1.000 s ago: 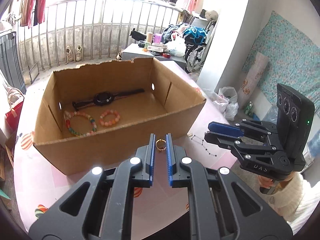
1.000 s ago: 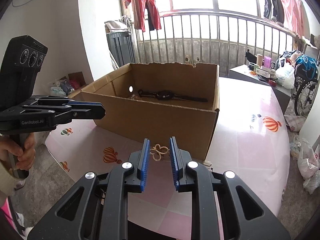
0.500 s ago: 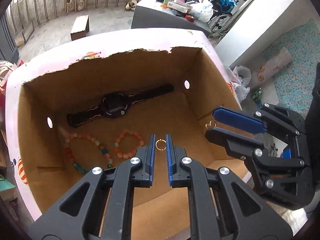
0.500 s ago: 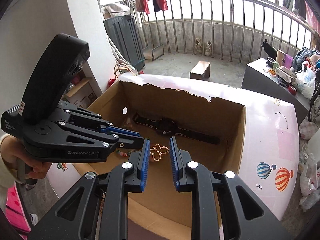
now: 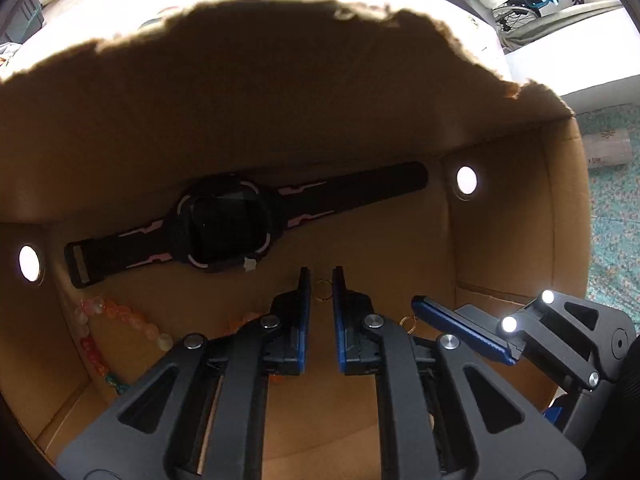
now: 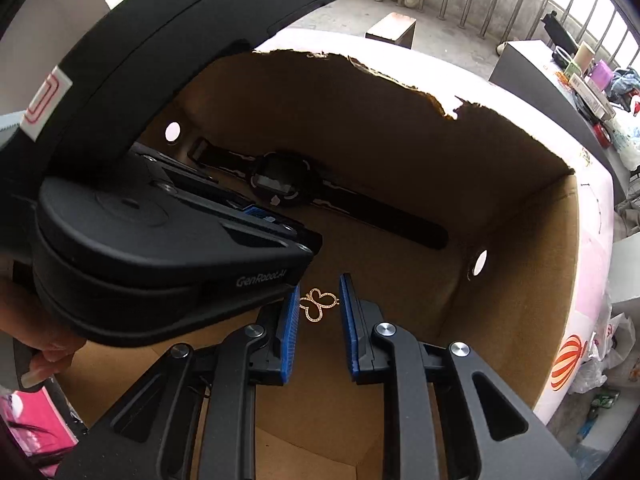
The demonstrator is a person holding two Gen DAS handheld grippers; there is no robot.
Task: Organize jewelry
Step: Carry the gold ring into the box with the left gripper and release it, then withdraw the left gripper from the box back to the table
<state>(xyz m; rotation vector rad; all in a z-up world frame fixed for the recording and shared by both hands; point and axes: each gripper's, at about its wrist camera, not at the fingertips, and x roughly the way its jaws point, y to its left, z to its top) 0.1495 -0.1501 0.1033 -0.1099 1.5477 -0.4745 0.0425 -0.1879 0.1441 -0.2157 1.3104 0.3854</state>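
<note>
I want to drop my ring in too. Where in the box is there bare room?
Bare floor lies in the brown cardboard box between the black wristwatch and the right wall, and in the near corner below the right gripper. The left side is crowded: the orange bead bracelets lie there, under the left gripper.

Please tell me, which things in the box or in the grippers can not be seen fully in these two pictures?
- Bead bracelets: left wrist view; the left gripper hides their lower part.
- Gold ring: left wrist view; too small to show any detail.
- Watch: right wrist view; the left gripper's body covers its left strap end.
- Butterfly pendant: right wrist view, in the right gripper; any chain is not visible.
</note>
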